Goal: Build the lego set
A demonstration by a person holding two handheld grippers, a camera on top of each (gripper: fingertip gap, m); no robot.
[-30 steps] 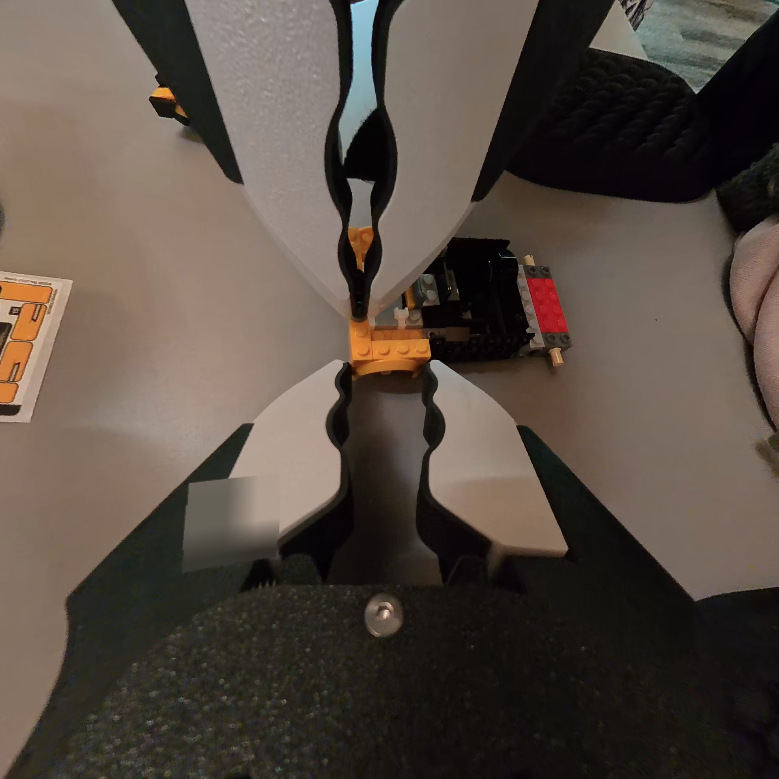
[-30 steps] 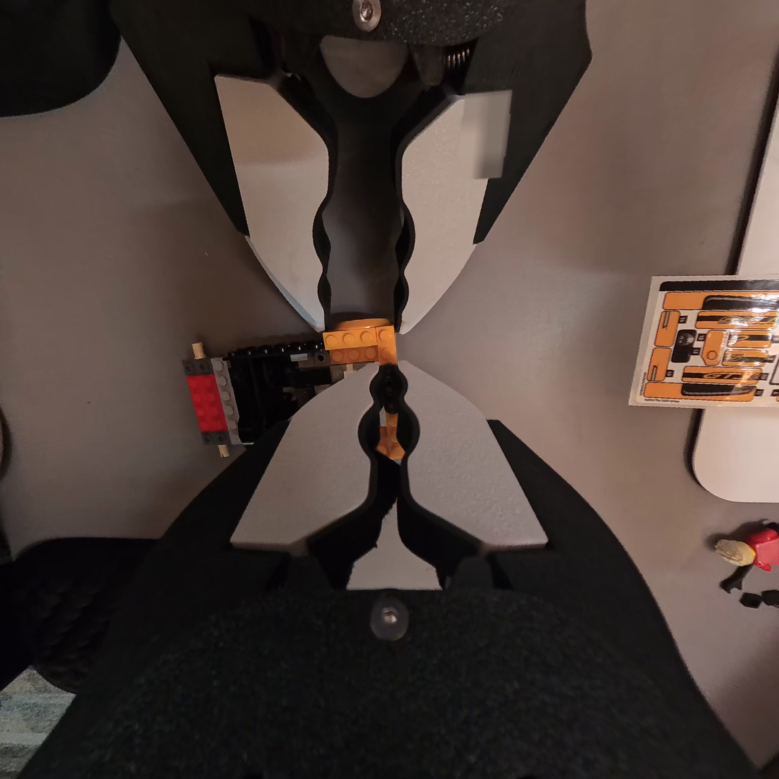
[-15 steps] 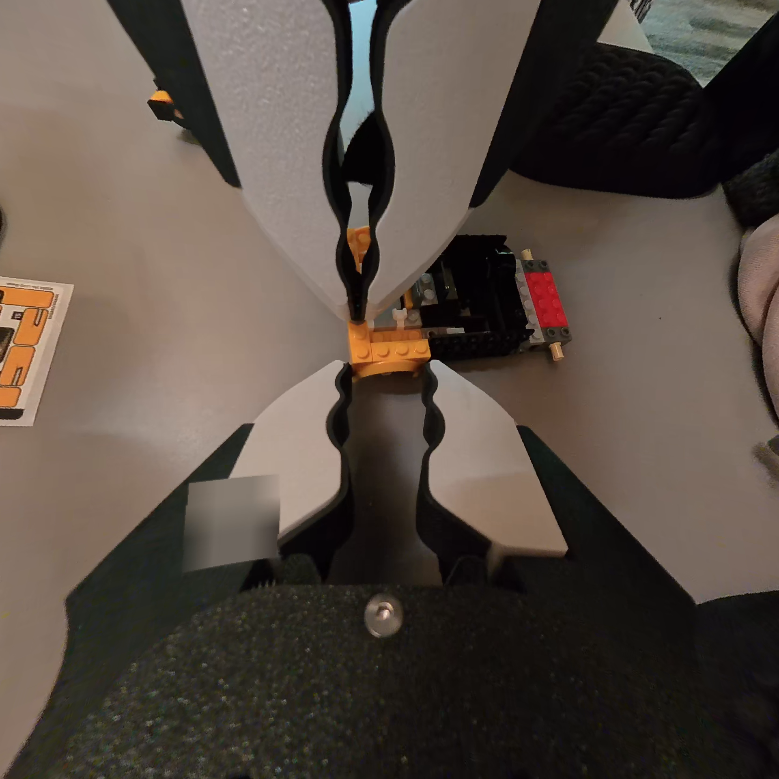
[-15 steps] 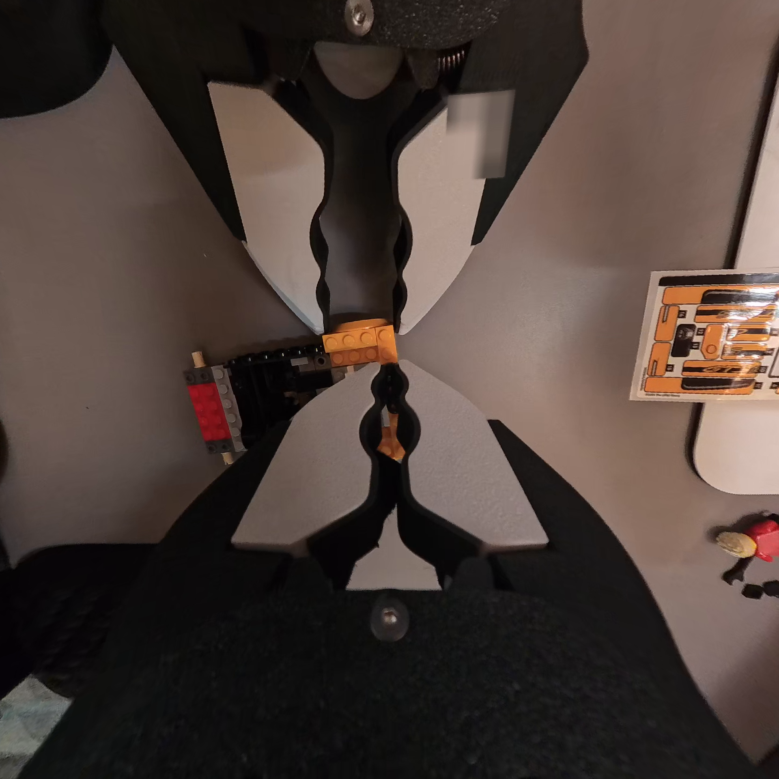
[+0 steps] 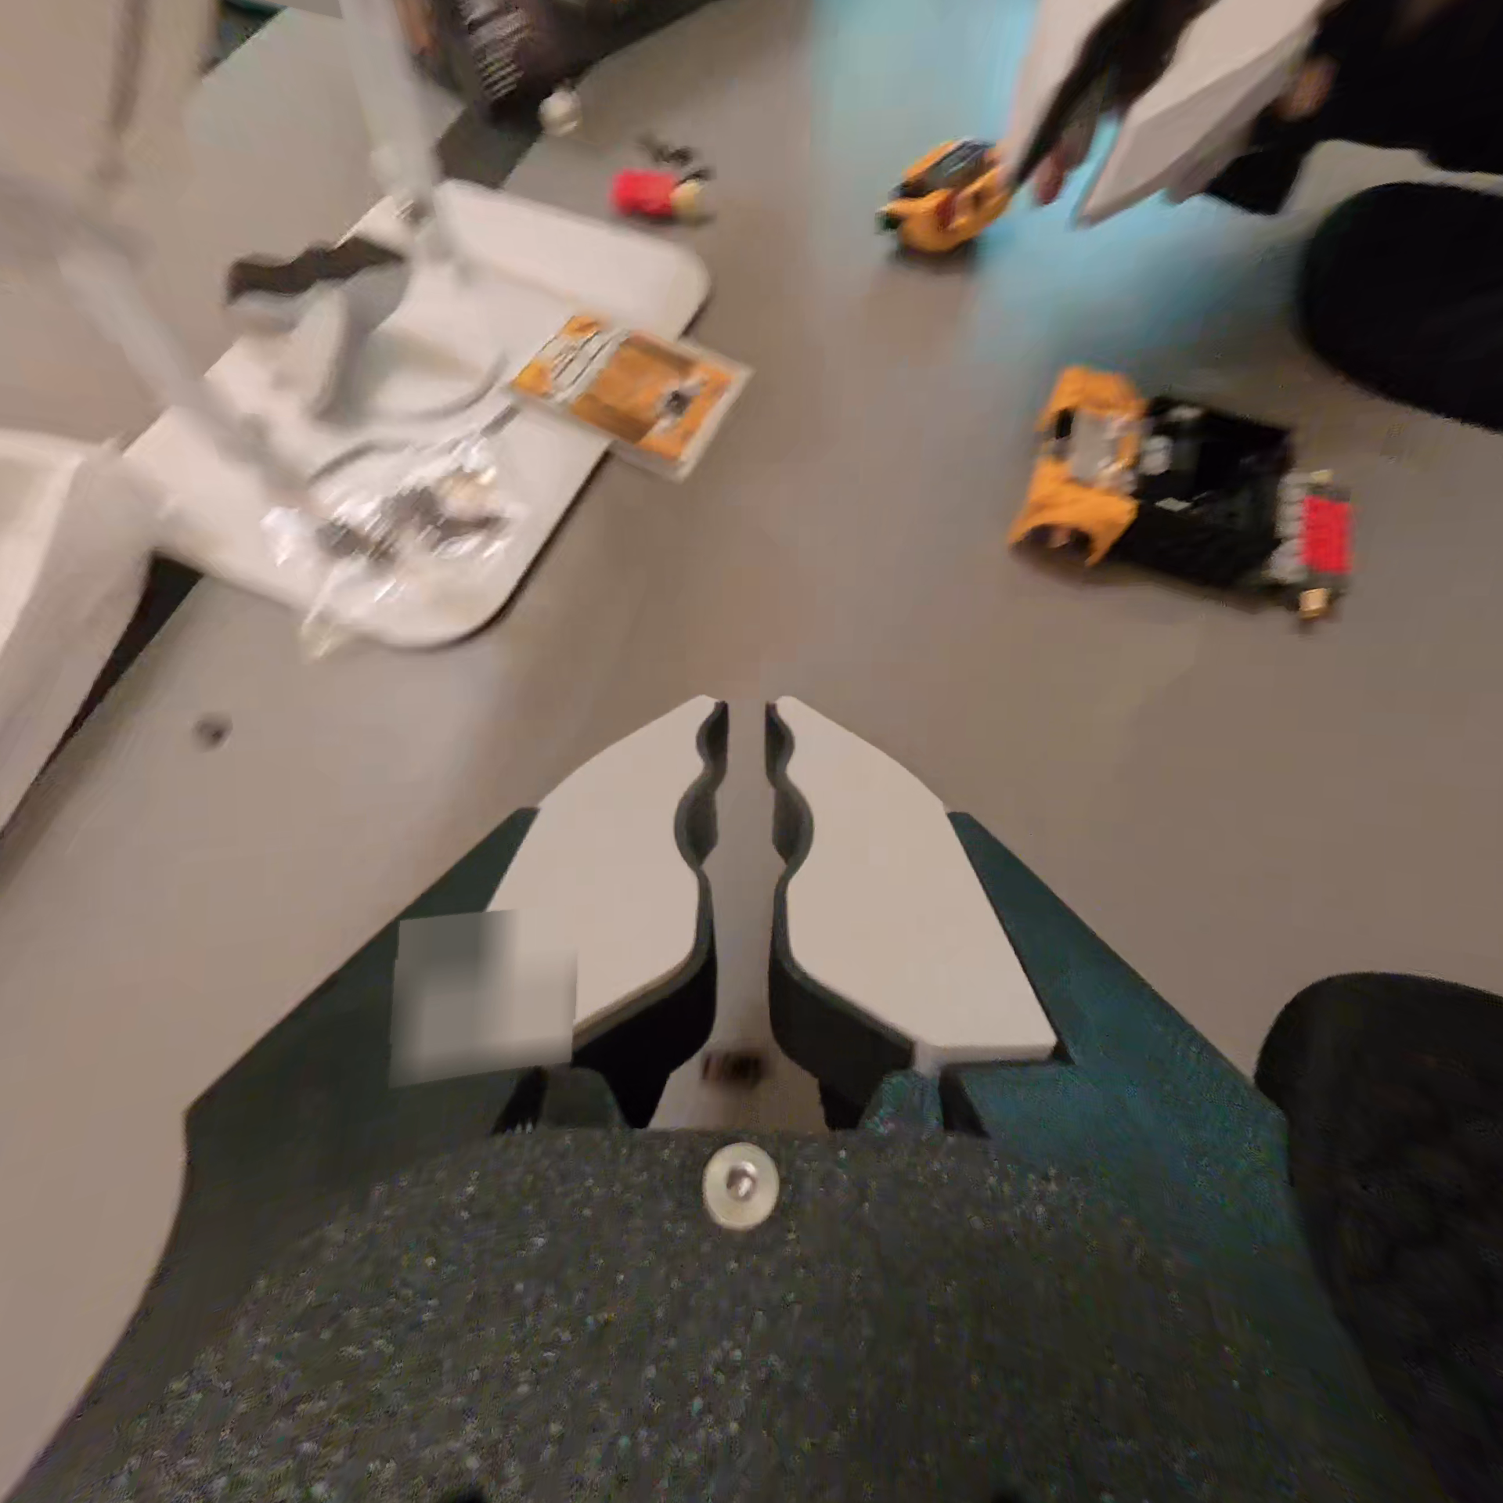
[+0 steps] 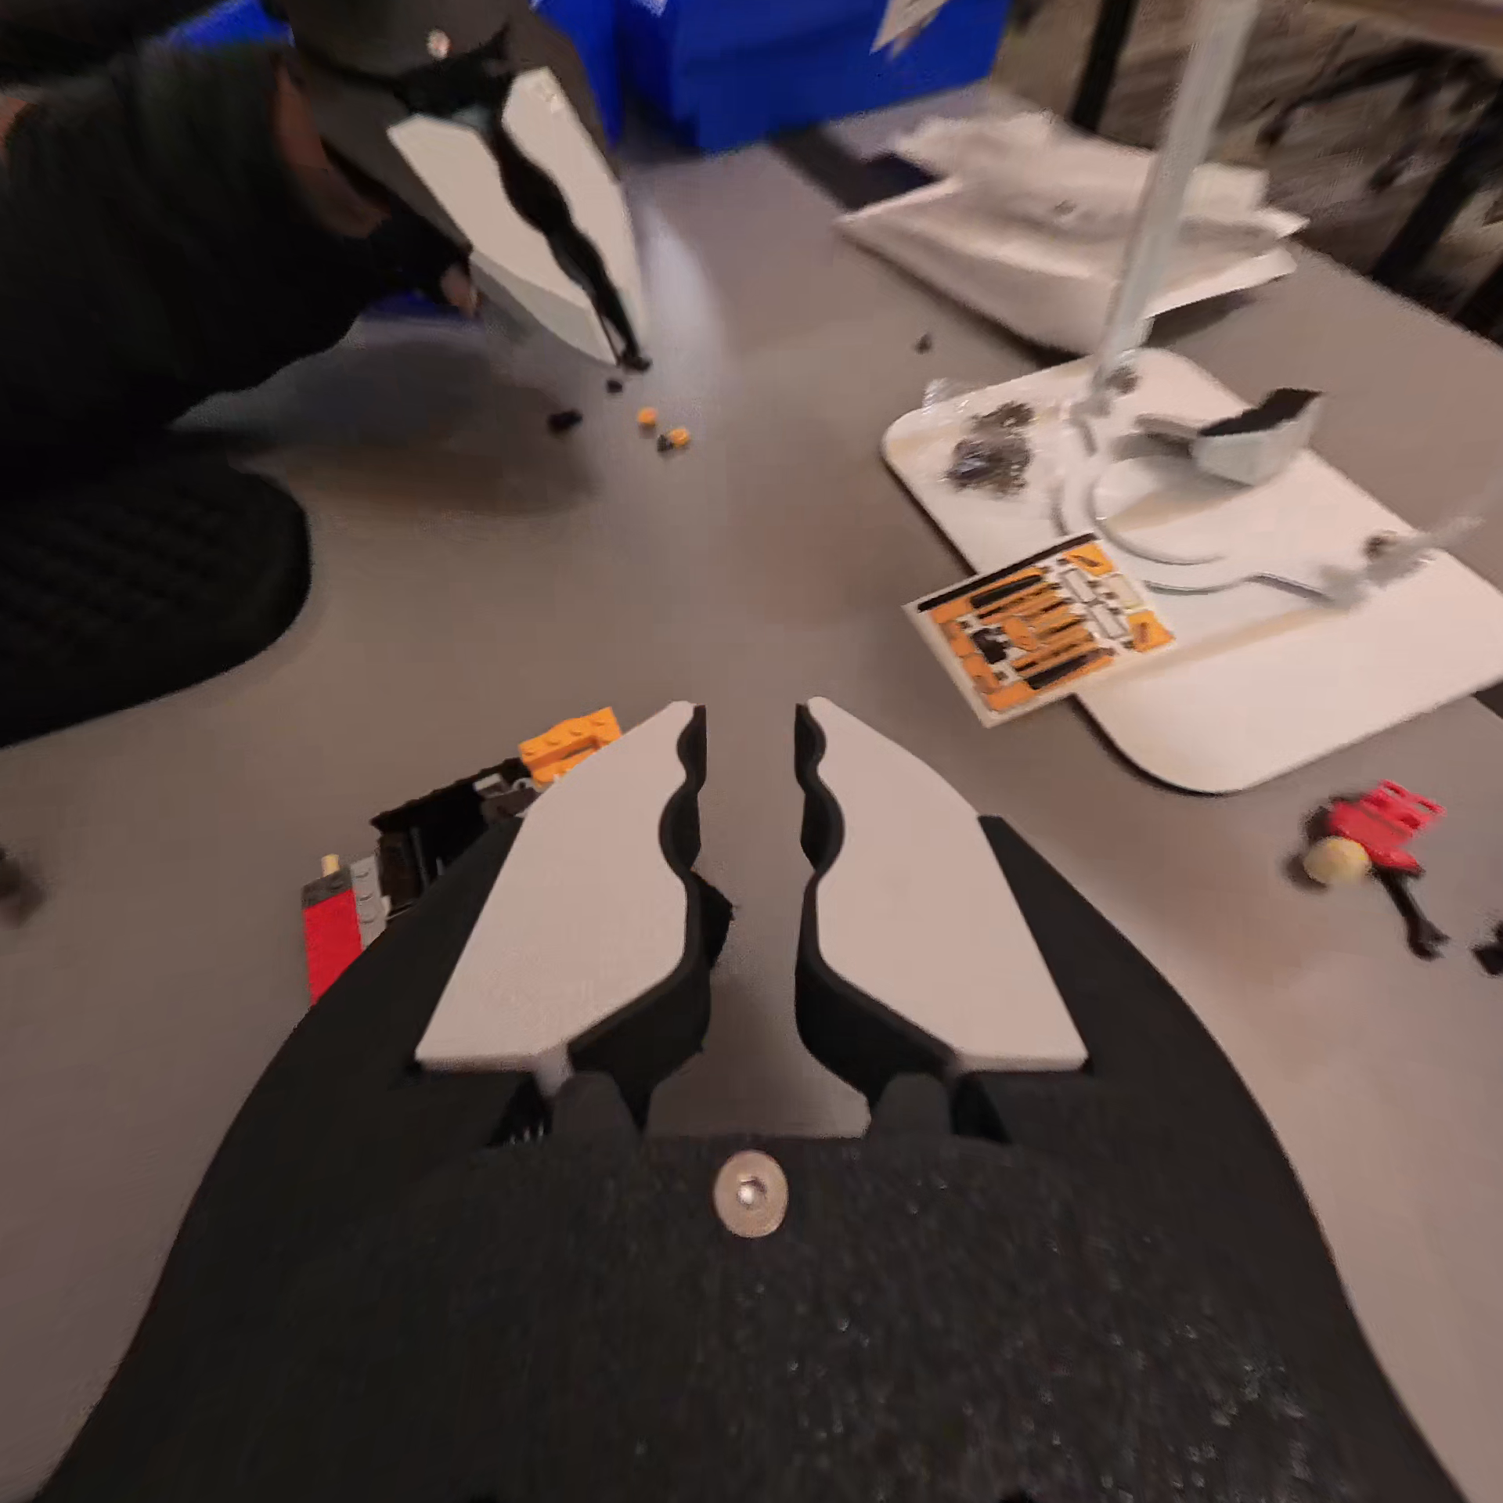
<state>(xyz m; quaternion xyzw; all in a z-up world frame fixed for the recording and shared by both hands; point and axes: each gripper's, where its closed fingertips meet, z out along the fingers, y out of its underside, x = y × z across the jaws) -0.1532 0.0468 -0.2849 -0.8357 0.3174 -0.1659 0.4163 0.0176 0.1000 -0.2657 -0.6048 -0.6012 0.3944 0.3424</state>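
Observation:
The lego car (image 5: 1179,504) lies on the grey table (image 5: 813,569), with a black body, an orange front and a red block at the rear. In the right wrist view the car (image 6: 455,821) sits low left, partly hidden by that gripper's finger. My left gripper (image 5: 744,707) is shut and empty, above bare table to the left of the car. It also shows in the right wrist view (image 6: 622,354), with its tips down by small loose pieces (image 6: 663,431). My right gripper (image 6: 748,716) is open and empty. In the left wrist view it (image 5: 1053,191) is beside a small orange and black sub-assembly (image 5: 943,195).
A white tray (image 6: 1301,691) holds a stand and a bag of parts (image 6: 988,455). An orange sticker sheet (image 6: 1041,626) lies on the tray's near edge. A red minifigure (image 6: 1374,829) lies on the right. A person's dark sleeve (image 6: 146,244) and a black knit object (image 6: 138,585) are at left. Blue bins (image 6: 773,65) stand behind. The tips of one gripper are about 20 centimetres away from the tips of the other.
Both grippers have pulled back from the car's orange front and both views have swung. The right gripper has let go of the small orange piece and opened. The left gripper has closed.

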